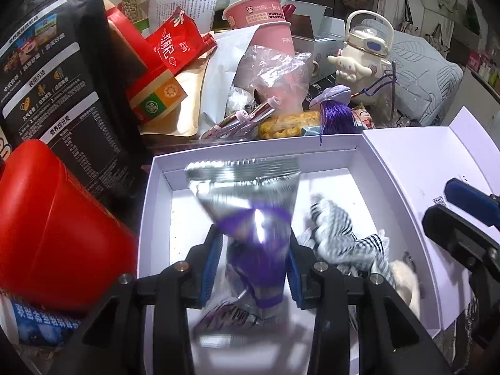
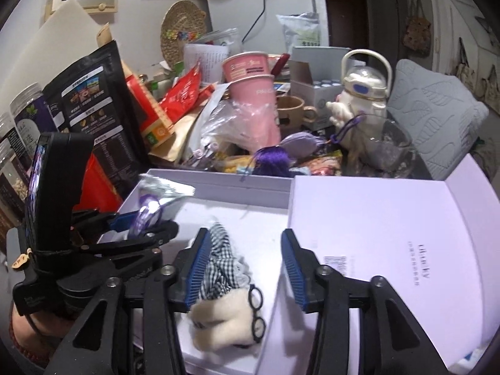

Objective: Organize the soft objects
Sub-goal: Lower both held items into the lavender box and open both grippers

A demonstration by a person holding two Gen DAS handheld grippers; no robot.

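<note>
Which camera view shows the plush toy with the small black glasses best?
The right wrist view shows it best: the plush toy lies in the white box between the open right claw, with glasses and checked cloth clear. The left wrist view shows only its checked cloth and a blurred cream edge, beside the left claw holding the silver packet.

A lived-in home: snack bags [image 1: 175, 43], pink cups [image 2: 250, 75], a fridge [image 2: 281, 15] and a cushion [image 2: 437, 109] crowd the room.

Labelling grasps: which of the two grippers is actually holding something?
The left gripper: its blue pads clamp the silver-and-purple pouch over the white box. The right gripper is open and empty, above the plush toy.
</note>
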